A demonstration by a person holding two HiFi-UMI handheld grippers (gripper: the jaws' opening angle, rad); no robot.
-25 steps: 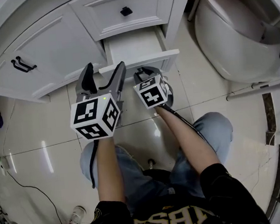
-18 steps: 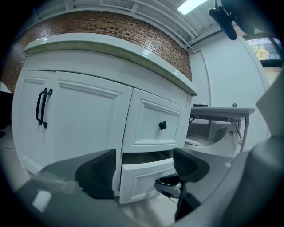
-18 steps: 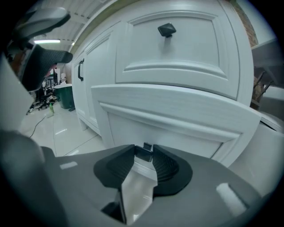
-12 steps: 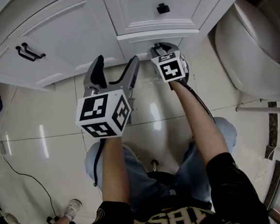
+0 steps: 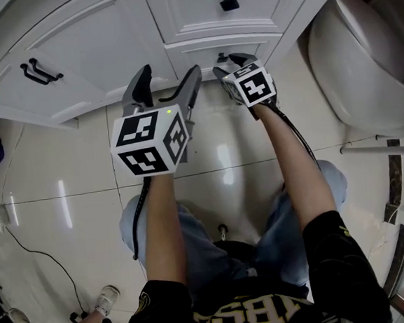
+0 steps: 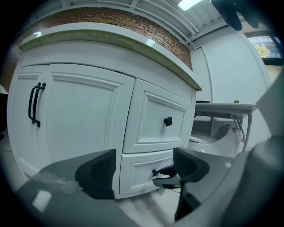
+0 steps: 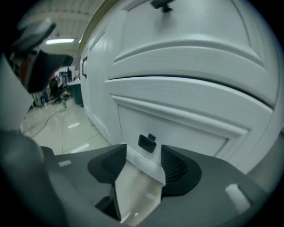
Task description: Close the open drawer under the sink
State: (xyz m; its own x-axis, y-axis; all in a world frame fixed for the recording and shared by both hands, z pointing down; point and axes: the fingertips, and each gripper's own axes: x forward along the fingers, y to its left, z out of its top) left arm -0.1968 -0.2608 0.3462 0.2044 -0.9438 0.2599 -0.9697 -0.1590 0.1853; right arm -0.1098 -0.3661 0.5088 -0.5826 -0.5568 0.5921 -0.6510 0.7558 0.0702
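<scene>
White panelled lower drawer seen shut flush. Right hand-held gripper being opened, small black knob just ahead, ungripped. Left hand-held gripper held apart, empty.

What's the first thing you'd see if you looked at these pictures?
The left gripper, with its black-and-white cube, hangs open and empty mid-picture. The right gripper is at the shut bottom drawer of the white cabinet, its jaws opening with the black knob just past their tips, not squeezed. A white toilet sits at the right.
</scene>
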